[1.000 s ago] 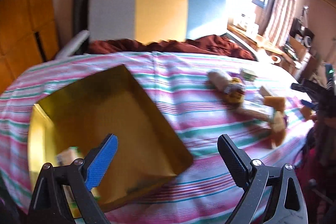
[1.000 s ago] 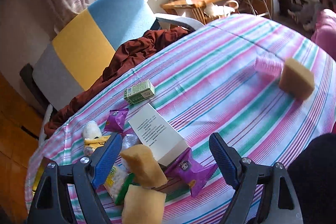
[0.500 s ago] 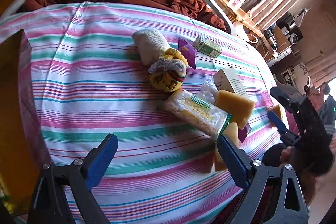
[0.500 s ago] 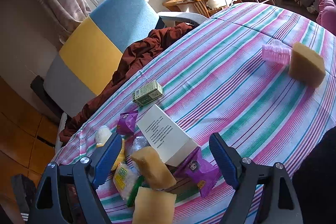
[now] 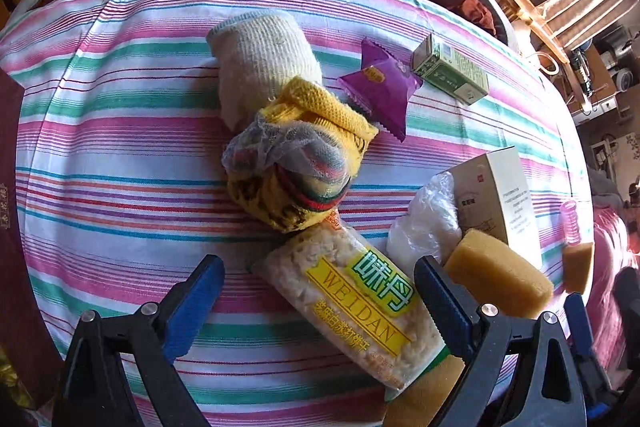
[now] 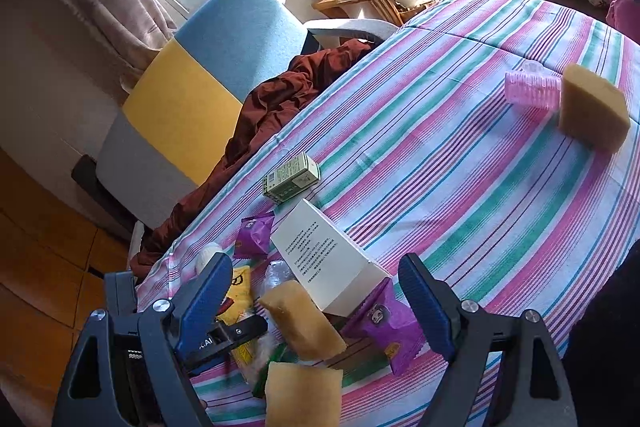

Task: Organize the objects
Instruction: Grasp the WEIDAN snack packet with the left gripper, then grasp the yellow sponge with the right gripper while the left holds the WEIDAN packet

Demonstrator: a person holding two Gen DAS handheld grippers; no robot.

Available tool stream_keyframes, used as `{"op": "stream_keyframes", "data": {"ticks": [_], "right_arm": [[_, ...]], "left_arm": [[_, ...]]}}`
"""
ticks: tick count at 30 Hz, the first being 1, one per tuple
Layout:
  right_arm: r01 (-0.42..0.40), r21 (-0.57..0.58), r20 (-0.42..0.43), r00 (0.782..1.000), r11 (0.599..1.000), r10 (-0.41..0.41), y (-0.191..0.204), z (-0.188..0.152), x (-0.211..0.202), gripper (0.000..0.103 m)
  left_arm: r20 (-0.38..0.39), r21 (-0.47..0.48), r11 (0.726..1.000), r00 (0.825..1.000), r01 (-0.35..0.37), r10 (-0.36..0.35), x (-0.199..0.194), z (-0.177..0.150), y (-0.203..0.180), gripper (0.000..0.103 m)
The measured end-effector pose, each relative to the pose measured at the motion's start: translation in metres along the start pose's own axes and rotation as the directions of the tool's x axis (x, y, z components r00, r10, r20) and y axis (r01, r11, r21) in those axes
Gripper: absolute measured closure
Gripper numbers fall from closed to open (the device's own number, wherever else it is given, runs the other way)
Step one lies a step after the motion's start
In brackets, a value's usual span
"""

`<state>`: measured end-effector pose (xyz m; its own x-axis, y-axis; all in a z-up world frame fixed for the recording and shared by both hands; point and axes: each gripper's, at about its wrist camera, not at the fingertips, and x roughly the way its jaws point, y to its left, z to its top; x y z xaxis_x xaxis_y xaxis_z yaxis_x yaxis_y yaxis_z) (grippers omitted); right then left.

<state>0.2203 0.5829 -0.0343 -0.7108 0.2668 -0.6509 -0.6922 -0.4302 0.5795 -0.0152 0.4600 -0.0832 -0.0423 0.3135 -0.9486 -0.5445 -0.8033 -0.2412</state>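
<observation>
A striped tablecloth carries the whole jumble, and your left gripper hangs over the snack packet with jaws spread wide, nothing gripped. Square up across the packet's narrow width and come down clear of the sponge touching its right side. Your right gripper waits wide and empty nearby.

1. Left wrist camera looks steeply down, close over the striped tablecloth
2. Right wrist camera looks slanting across it toward the chair
3. Both see the white box
</observation>
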Motion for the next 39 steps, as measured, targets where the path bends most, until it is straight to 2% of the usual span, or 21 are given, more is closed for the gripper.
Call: {"op": "stream_keyframes", "data": {"ticks": [2, 8, 14, 20, 24, 27, 28, 30, 32, 35, 39], "right_arm": [[0.002, -0.001, 0.001, 1.0, 1.0, -0.002, 0.001, 0.0, 0.0, 0.016], [0.02, -0.006, 0.003, 1.0, 1.0, -0.02, 0.001, 0.0, 0.001, 0.016], [0.045, -0.013, -0.001, 0.999, 0.999, -0.045, 0.002, -0.001, 0.002, 0.016], [0.067, -0.022, -0.009, 0.998, 0.998, -0.067, 0.003, -0.002, 0.004, 0.016], [0.078, -0.026, -0.012, 0.997, 0.997, -0.078, 0.004, -0.003, 0.005, 0.016], [0.082, -0.027, -0.012, 0.997, 0.996, -0.082, 0.004, -0.003, 0.005, 0.016], [0.082, -0.026, -0.013, 0.997, 0.996, -0.082, 0.003, -0.003, 0.005, 0.016], [0.086, -0.024, -0.014, 0.996, 0.996, -0.086, 0.003, -0.003, 0.006, 0.016], [0.088, -0.027, -0.012, 0.996, 0.996, -0.088, 0.003, -0.003, 0.006, 0.016], [0.087, -0.038, -0.011, 0.996, 0.995, -0.088, 0.005, -0.003, 0.006, 0.016], [0.074, -0.051, 0.002, 0.997, 0.996, -0.074, 0.008, -0.003, 0.003, 0.016]], "left_arm": [[0.009, 0.034, 0.999, 1.0, 0.003, -0.003, -0.001, -0.005, 0.003, 0.007], [0.05, 0.18, 0.98, 0.996, -0.084, 0.076, -0.014, -0.031, 0.028, 0.007], [0.112, 0.238, 0.964, 0.989, -0.118, 0.094, -0.028, -0.057, 0.058, 0.008], [0.177, 0.346, 0.919, 0.975, -0.187, 0.132, -0.038, -0.072, 0.059, 0.016], [0.252, 0.422, 0.876, 0.958, -0.234, 0.135, -0.049, -0.066, 0.043, 0.018], [0.272, 0.448, 0.854, 0.951, -0.264, 0.151, -0.047, -0.062, 0.036, 0.02], [0.269, 0.448, 0.854, 0.951, -0.263, 0.152, -0.044, -0.061, 0.037, 0.025], [0.233, 0.44, 0.866, 0.961, -0.239, 0.147, -0.038, -0.059, 0.041, 0.05], [0.23, 0.423, 0.884, 0.967, -0.201, 0.111, -0.02, -0.05, 0.036, 0.055], [0.245, 0.407, 0.897, 0.967, -0.172, 0.074, -0.02, -0.054, 0.042, 0.057], [0.276, 0.409, 0.897, 0.96, -0.166, 0.052, -0.02, -0.067, 0.045, 0.057]]}}
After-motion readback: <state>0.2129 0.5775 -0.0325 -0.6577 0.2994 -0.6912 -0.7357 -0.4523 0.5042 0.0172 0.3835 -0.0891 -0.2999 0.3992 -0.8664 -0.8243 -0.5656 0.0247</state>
